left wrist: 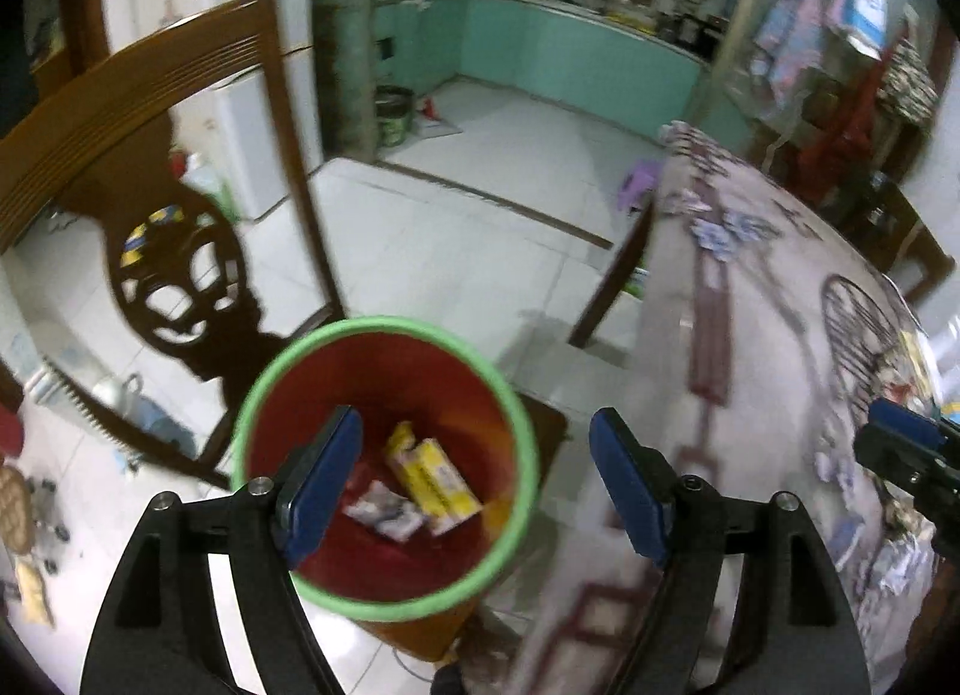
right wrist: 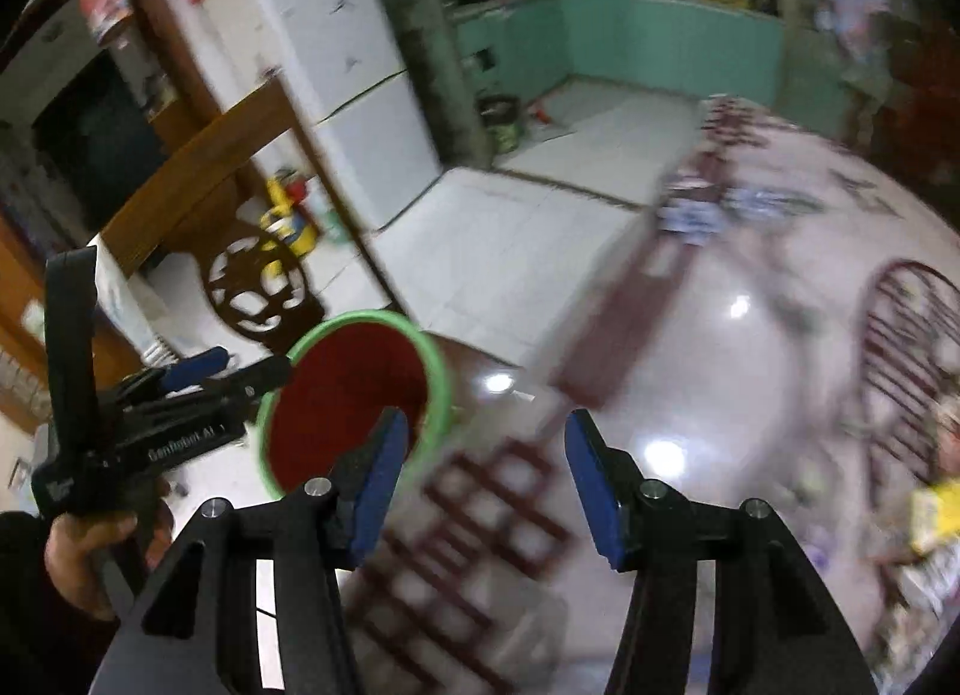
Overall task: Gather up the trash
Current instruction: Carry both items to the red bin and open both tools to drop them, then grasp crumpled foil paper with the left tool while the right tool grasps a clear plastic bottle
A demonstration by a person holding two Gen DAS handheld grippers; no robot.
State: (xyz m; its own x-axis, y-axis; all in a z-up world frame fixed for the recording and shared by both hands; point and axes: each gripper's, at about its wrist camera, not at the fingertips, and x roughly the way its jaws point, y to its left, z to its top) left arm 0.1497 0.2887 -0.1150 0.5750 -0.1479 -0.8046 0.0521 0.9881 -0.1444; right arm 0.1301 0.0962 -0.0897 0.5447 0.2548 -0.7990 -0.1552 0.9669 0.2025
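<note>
Red inside and green at the rim, the trash bin point(left wrist: 384, 470) sits right under your left gripper point(left wrist: 474, 485), whose blue fingers point(left wrist: 321, 479) are spread wide with nothing between them. Down in the bin lie a yellow box point(left wrist: 432, 476) and, at its 7 o'clock, a crumpled white wrapper point(left wrist: 384, 510). The bin stands beside the desk point(left wrist: 762, 347), off its edge at 9 o'clock, with a carved wooden chair point(left wrist: 174, 257) at the bin's 10 o'clock.

Your right gripper point(right wrist: 486, 485) hangs over the patterned desk point(right wrist: 708, 371), its fingers point(right wrist: 591, 485) also apart and empty. From that camera the bin point(right wrist: 354, 401) shows at 10 o'clock, and your left gripper point(right wrist: 234, 371) reaches toward its rim. Near the desk's edge at 3 o'clock lies something yellow point(right wrist: 936, 515), too blurred to name; more paper scraps point(right wrist: 690, 215) lie toward 12 o'clock.
</note>
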